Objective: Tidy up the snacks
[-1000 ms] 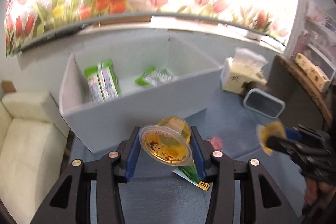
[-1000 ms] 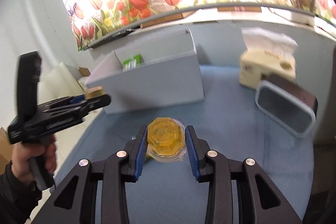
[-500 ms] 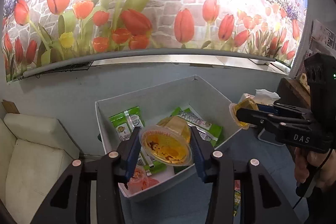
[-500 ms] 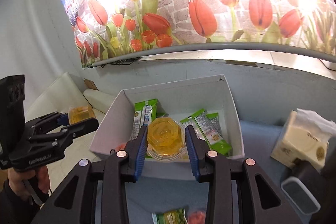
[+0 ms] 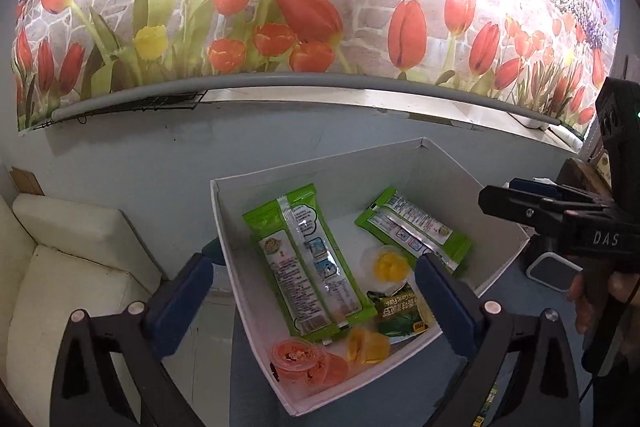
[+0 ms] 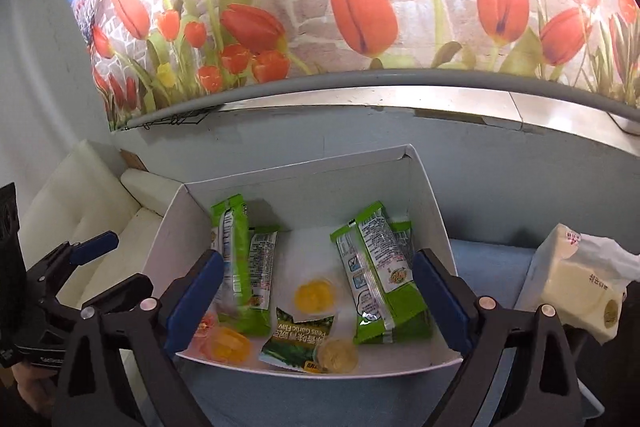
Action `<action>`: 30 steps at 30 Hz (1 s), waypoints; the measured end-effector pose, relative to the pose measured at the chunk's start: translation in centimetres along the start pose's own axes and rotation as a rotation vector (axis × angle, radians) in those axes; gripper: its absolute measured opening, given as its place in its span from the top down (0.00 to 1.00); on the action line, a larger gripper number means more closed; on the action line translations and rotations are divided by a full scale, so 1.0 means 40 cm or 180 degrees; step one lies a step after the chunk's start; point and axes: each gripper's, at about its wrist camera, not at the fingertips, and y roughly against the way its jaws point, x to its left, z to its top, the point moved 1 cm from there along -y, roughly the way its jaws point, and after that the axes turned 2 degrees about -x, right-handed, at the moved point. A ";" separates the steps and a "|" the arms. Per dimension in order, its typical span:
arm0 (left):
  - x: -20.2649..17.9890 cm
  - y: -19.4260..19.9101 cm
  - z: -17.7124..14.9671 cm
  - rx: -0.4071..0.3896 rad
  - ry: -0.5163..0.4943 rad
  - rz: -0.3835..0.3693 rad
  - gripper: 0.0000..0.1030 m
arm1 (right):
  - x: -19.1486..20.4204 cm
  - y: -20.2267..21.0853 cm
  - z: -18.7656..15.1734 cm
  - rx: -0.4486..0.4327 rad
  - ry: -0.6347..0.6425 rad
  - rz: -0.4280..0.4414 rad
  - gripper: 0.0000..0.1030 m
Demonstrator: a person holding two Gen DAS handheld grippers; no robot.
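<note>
Above the white box point(image 6: 434, 211) at the far edge of the blue surface point(image 6: 488, 259), both grippers point down into it. Green packets point(image 5: 304, 259) lie lengthwise on its floor. Jelly cups point(image 6: 314, 294) sit loose directly below the left gripper point(image 5: 316, 291) and right gripper point(image 6: 318, 291), whose jaws are opening wide with nothing between them.
</note>
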 end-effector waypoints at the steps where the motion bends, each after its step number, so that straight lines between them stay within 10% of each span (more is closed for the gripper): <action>1: 0.002 0.002 -0.001 0.0009 0.0000 -0.0013 0.00 | -0.003 0.004 -0.002 -0.0014 -0.0006 -0.0018 0.05; 15: -0.061 0.120 -0.073 -0.0039 -0.0081 -0.0120 0.00 | -0.029 0.112 -0.128 -0.0076 -0.0068 -0.0099 0.00; 30: -0.219 0.329 -0.344 0.0016 -0.0056 -0.0468 0.00 | -0.108 0.102 -0.423 0.0228 -0.0076 -0.0475 0.00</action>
